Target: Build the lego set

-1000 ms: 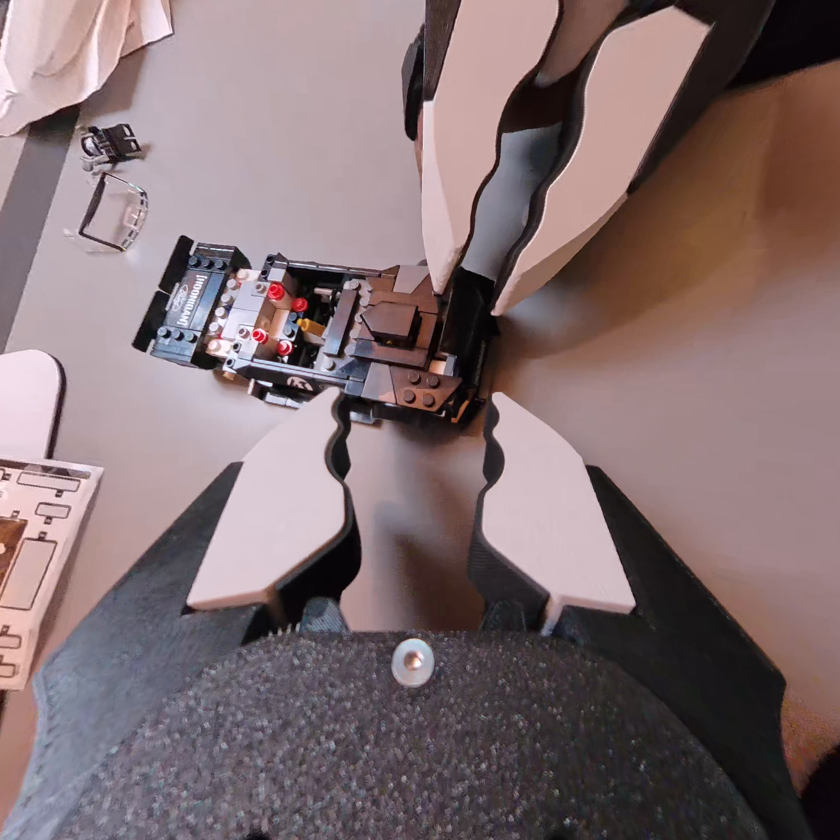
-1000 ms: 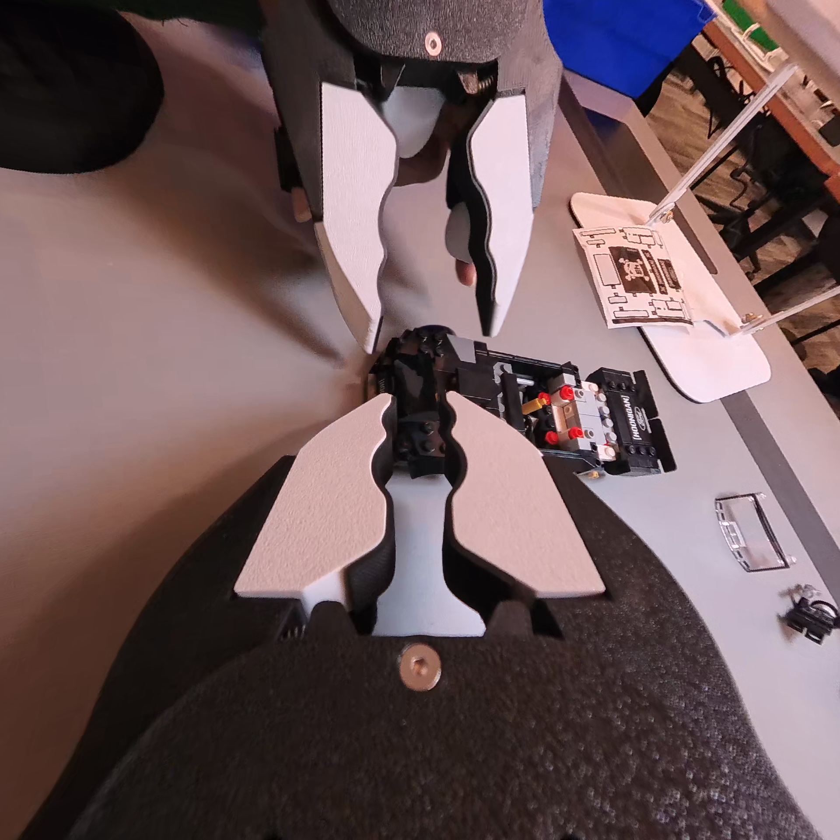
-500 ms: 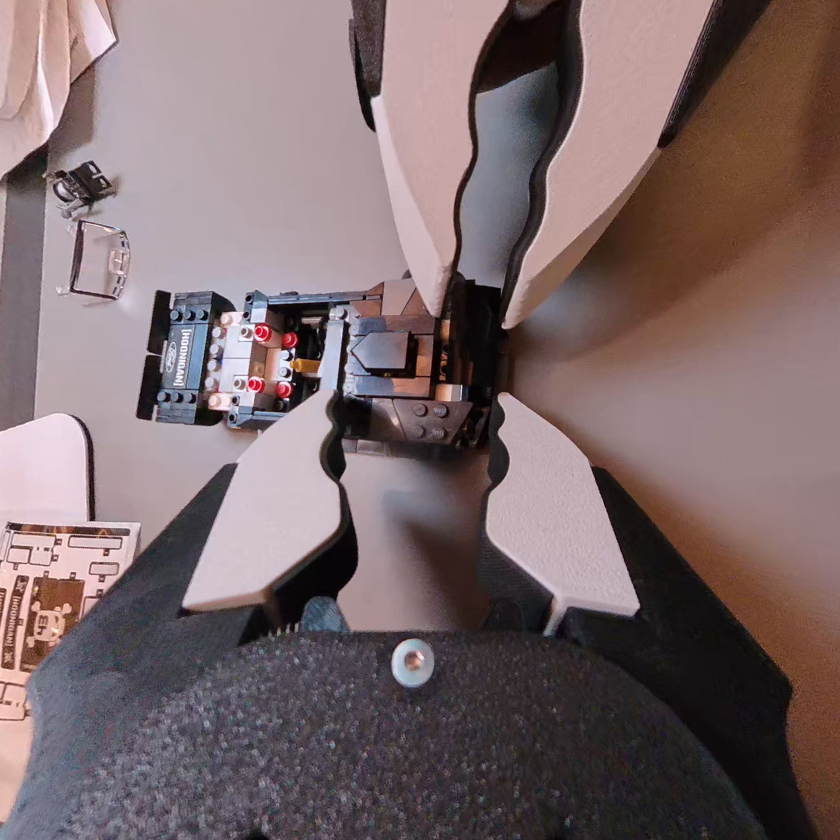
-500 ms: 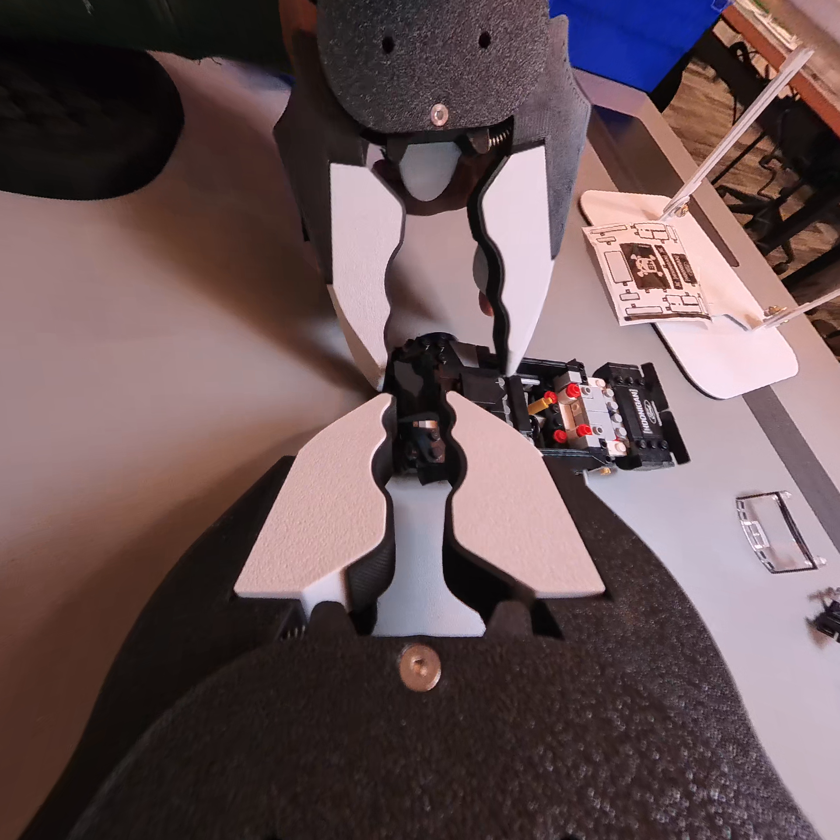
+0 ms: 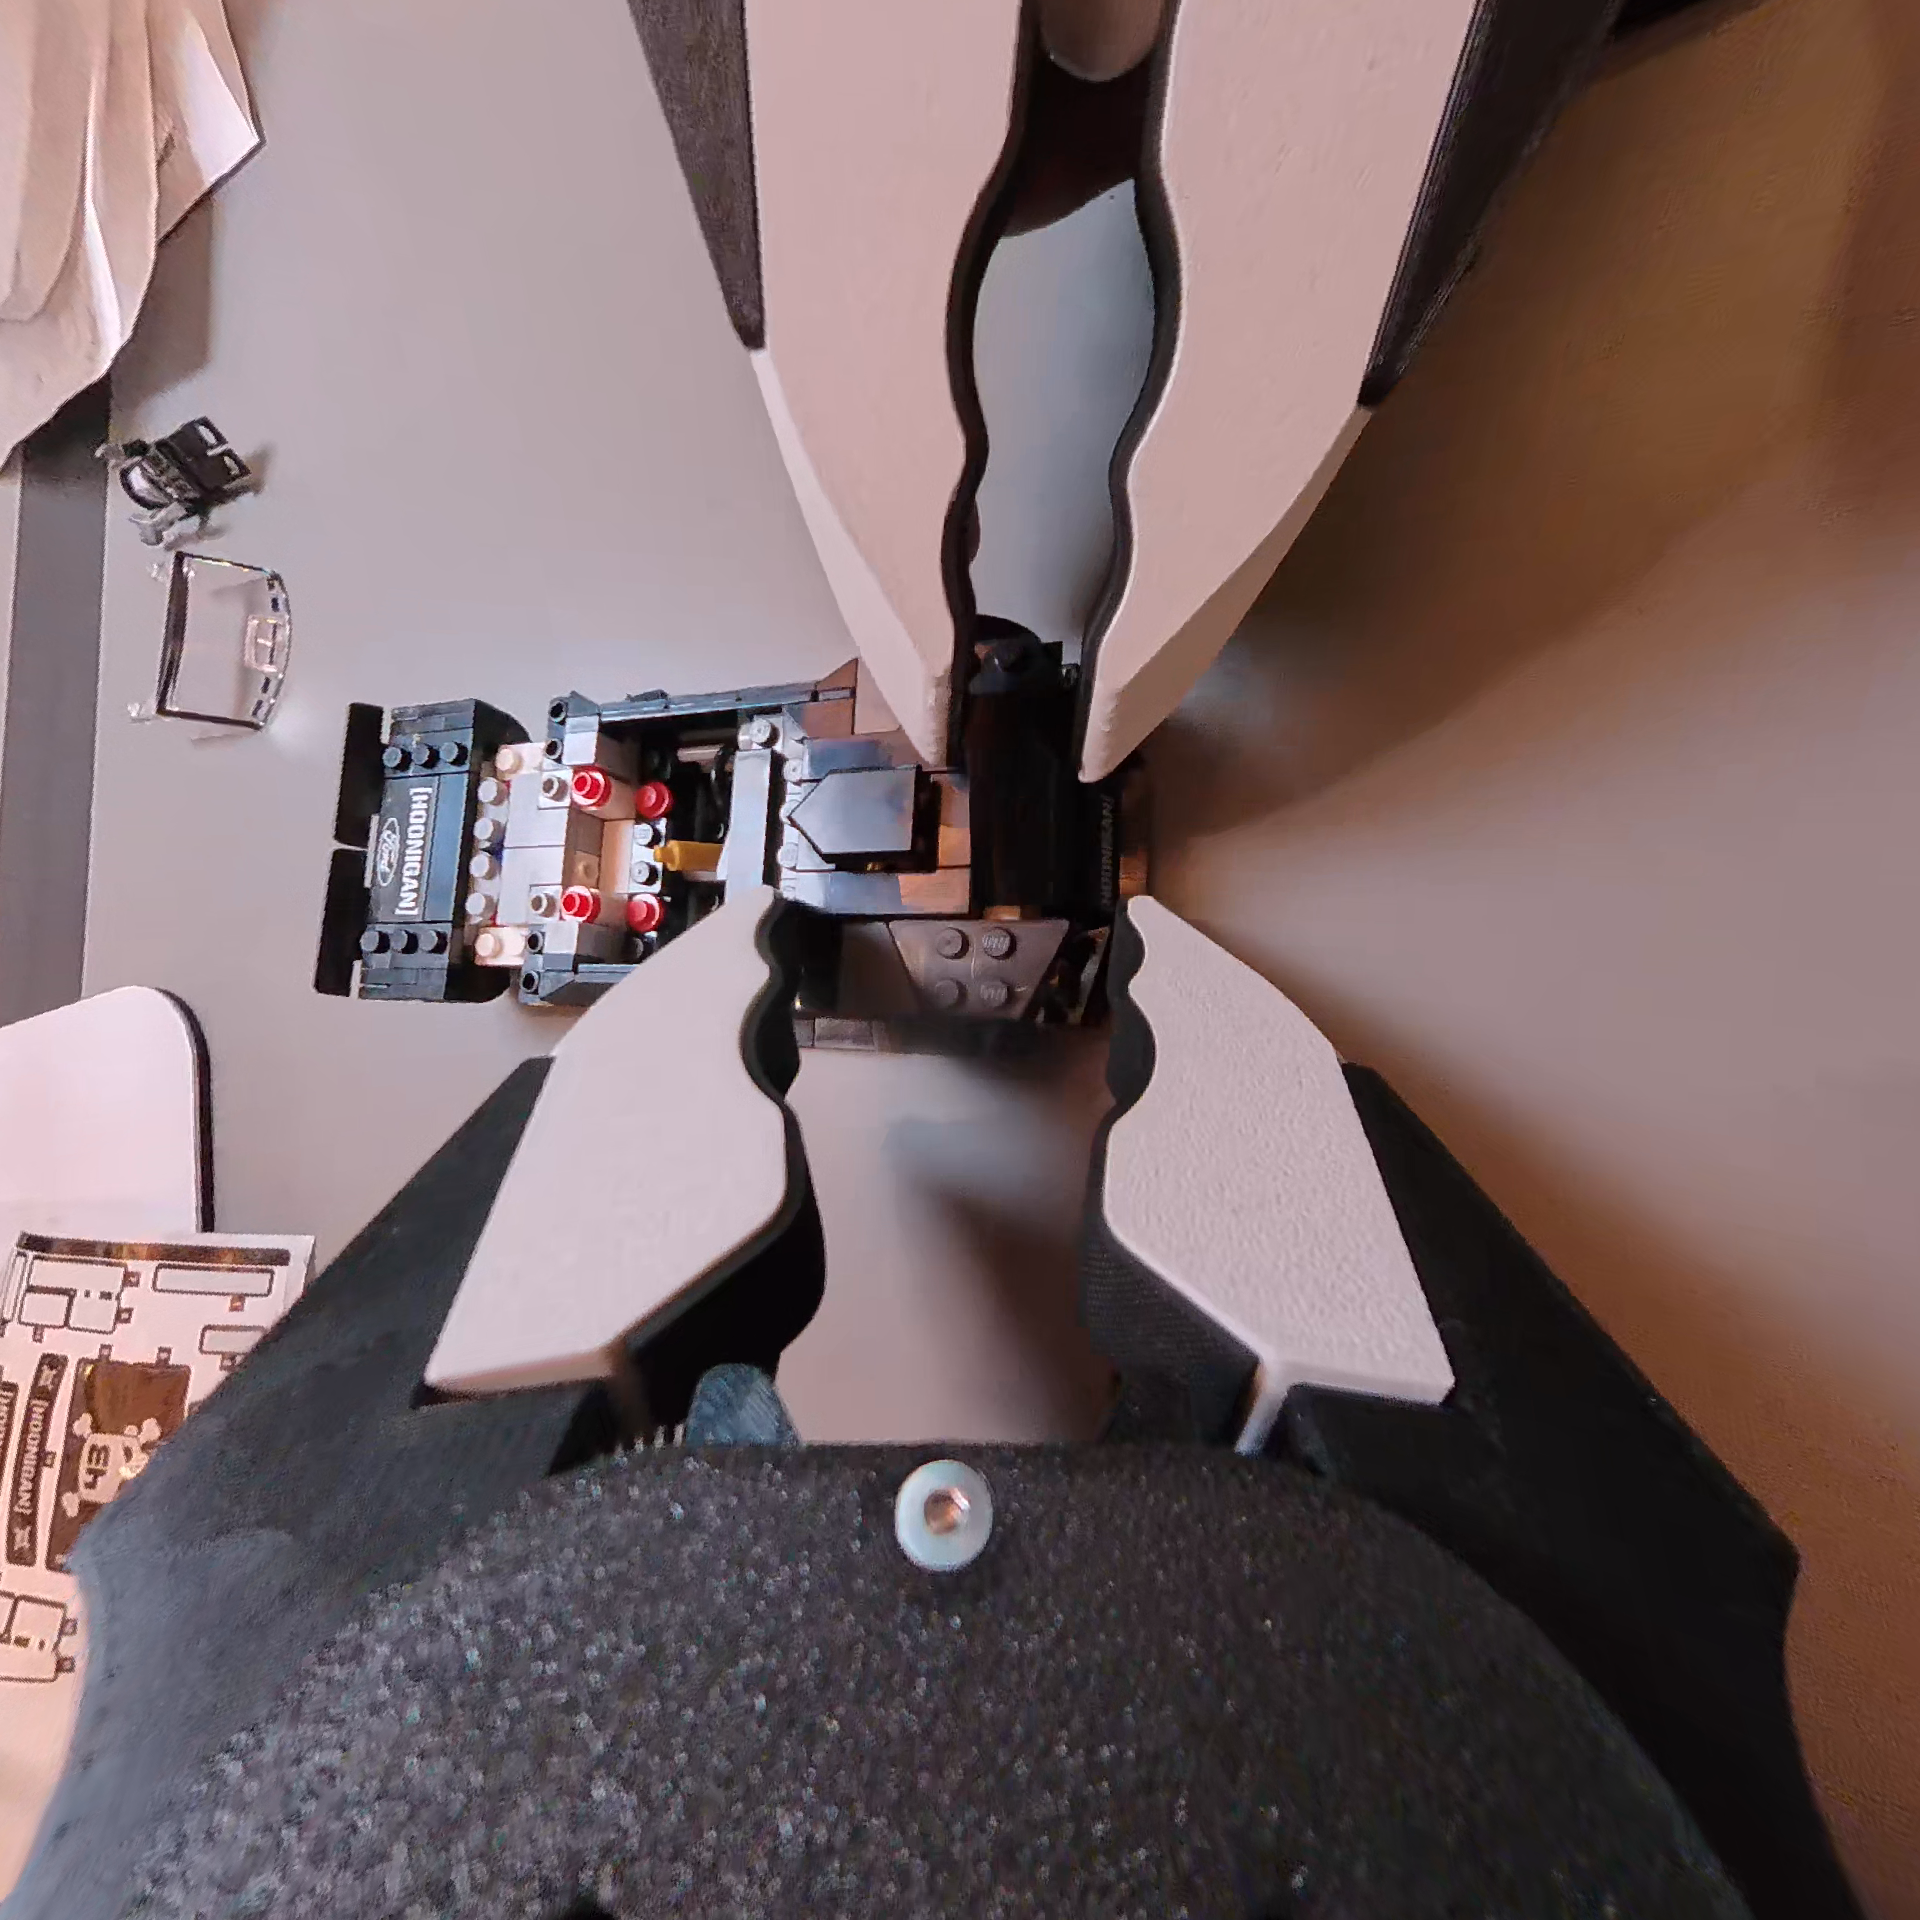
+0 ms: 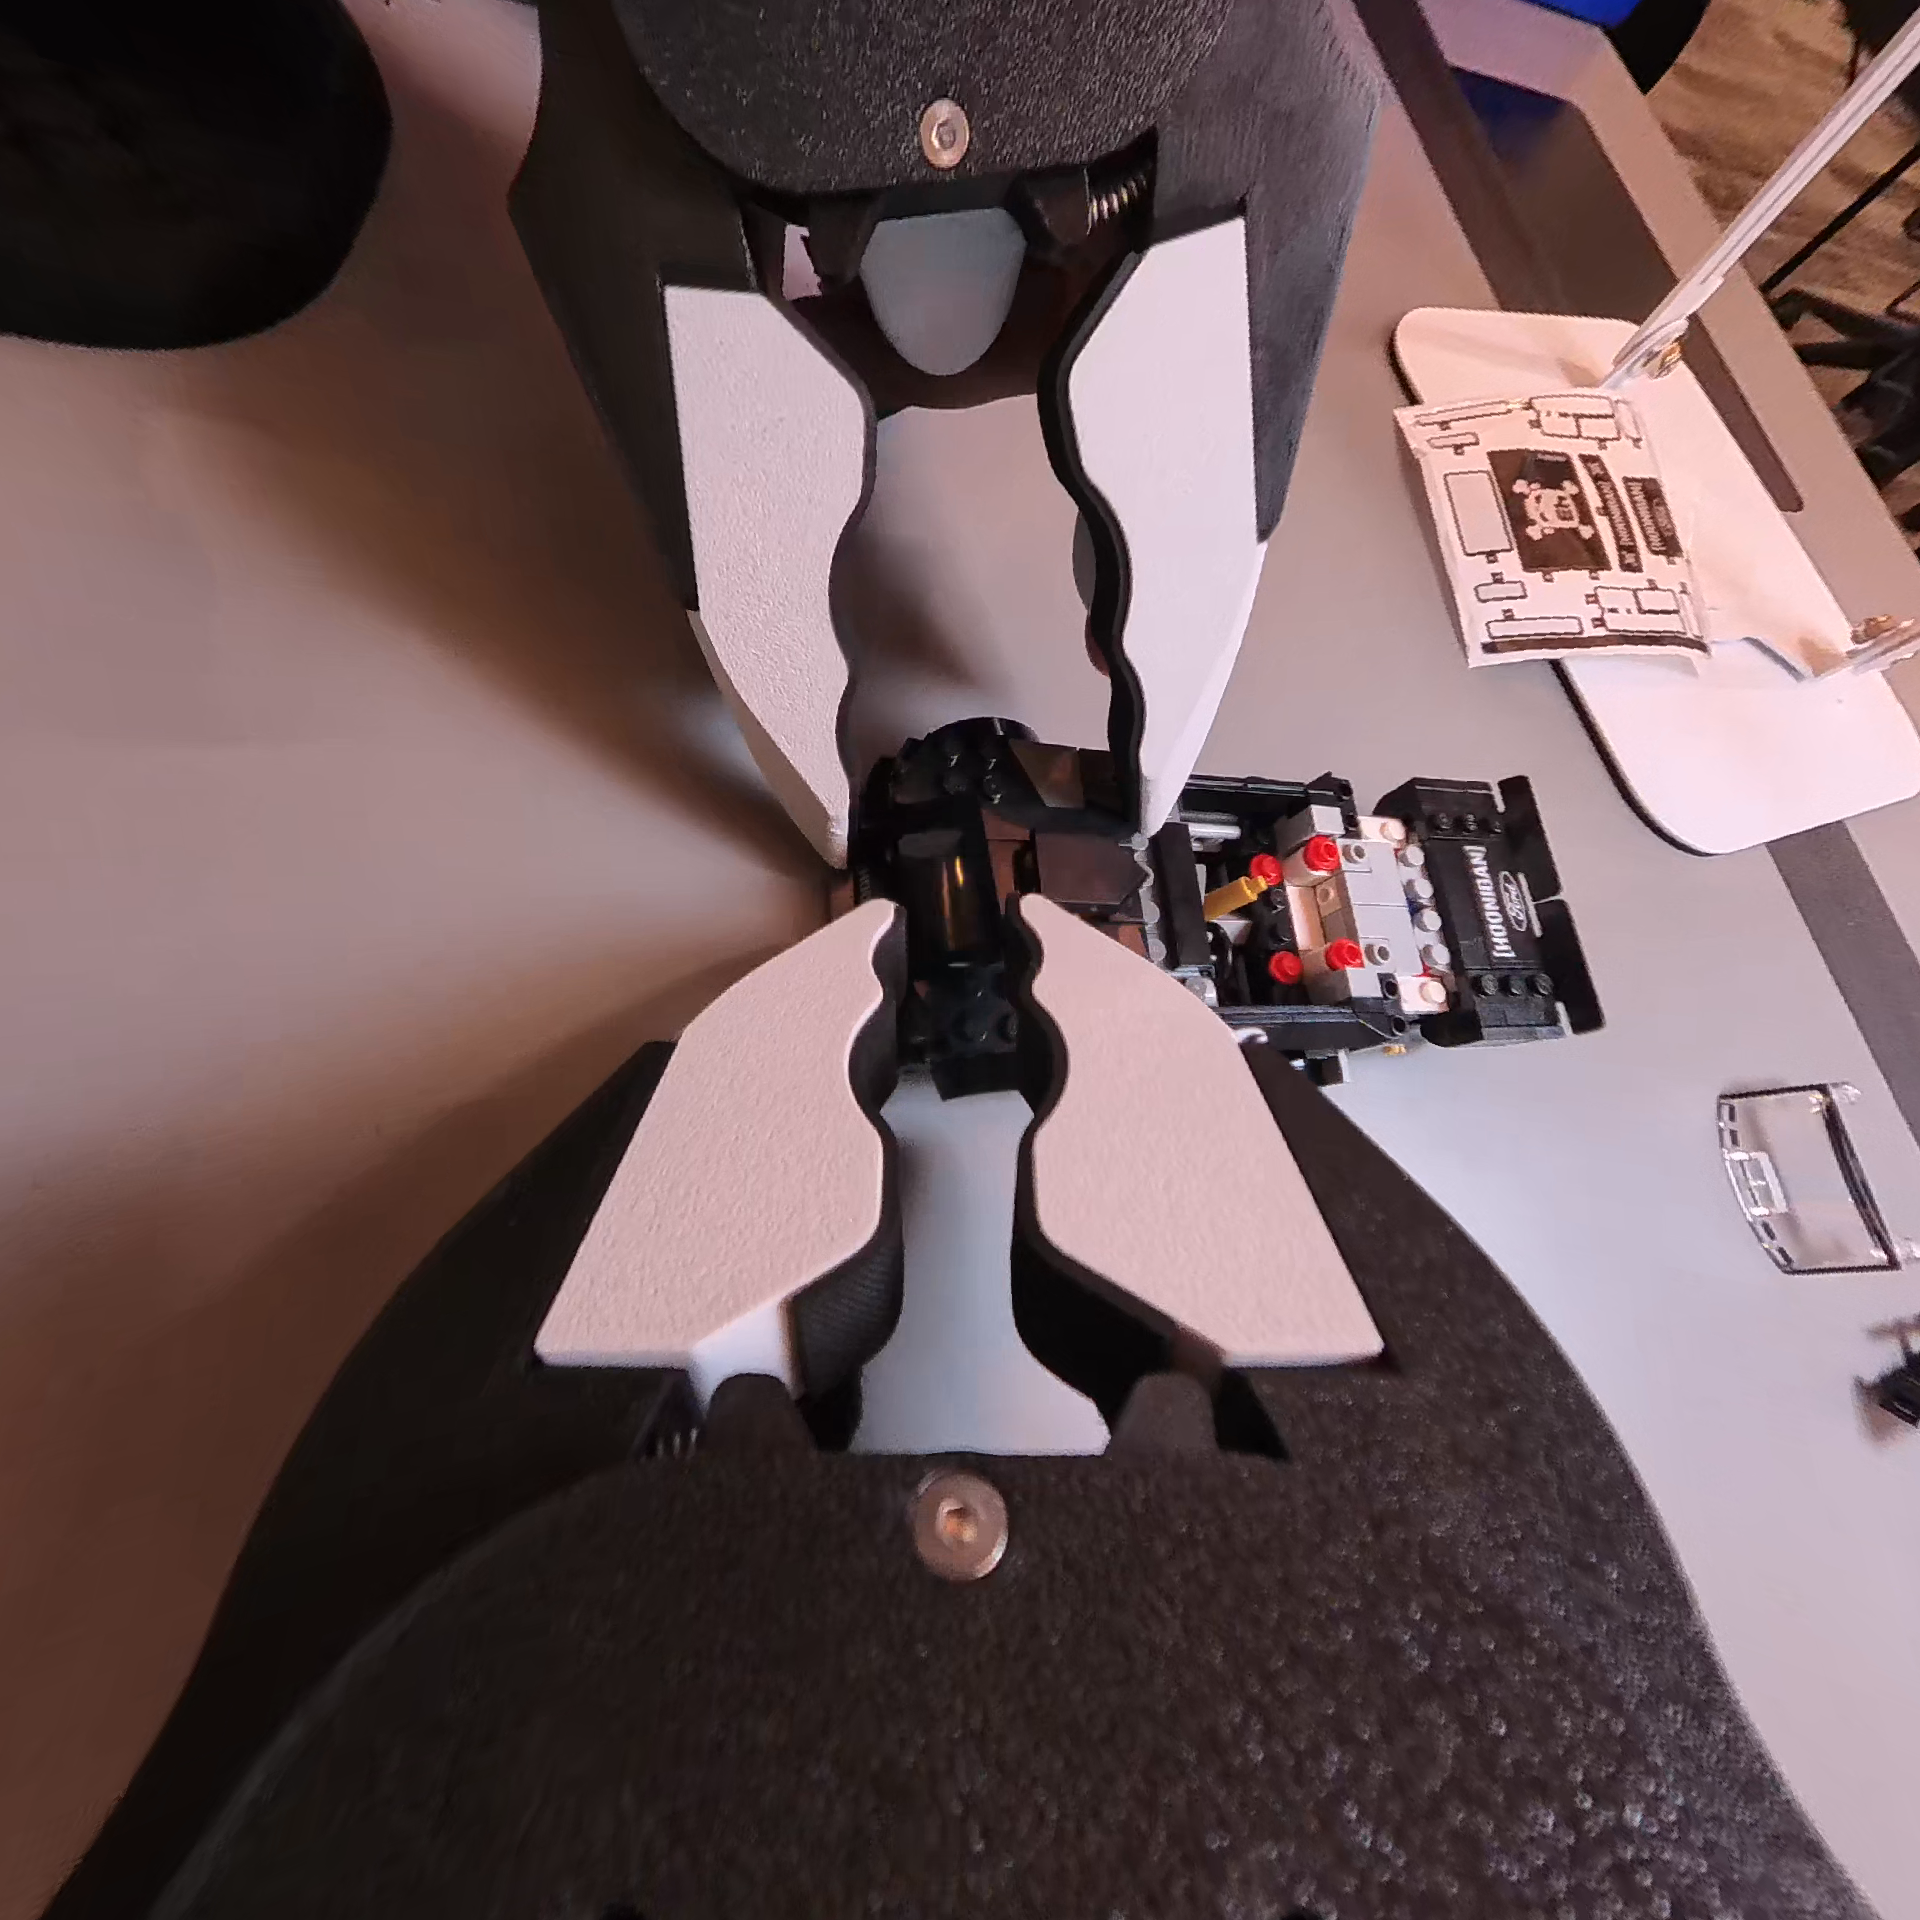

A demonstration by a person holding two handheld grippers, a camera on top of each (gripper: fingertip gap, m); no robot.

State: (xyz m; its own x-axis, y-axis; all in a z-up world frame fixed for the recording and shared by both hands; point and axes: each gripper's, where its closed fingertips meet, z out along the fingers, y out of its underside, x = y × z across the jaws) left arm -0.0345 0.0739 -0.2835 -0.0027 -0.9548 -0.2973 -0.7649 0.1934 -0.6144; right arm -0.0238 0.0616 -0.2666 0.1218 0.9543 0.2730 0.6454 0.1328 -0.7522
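Observation:
A partly built black lego car (image 5: 665,852) with red studs lies on the grey table (image 5: 499,416); it also shows in the right wrist view (image 6: 1351,914). My right gripper (image 6: 954,914) is shut on the black front end of the car (image 6: 951,894). In the left wrist view it reaches in from the top (image 5: 1018,743). My left gripper (image 5: 948,914) is open, with its fingertips on either side of the car's front section. In the right wrist view it comes in from the top (image 6: 992,831). The car's nose is partly hidden by the fingers.
A clear windscreen piece (image 5: 223,649) (image 6: 1808,1184) and a small black part (image 5: 182,473) lie beyond the car's rear. A sticker sheet (image 6: 1548,540) rests on a white stand base (image 6: 1766,748). A white cloth (image 5: 94,156) lies at the far corner. Both grippers' tips are close together, under 4 cm apart.
My left gripper has moved in closer, so its open fingers now flank the car's front. The right gripper has kept its grip on the front end.

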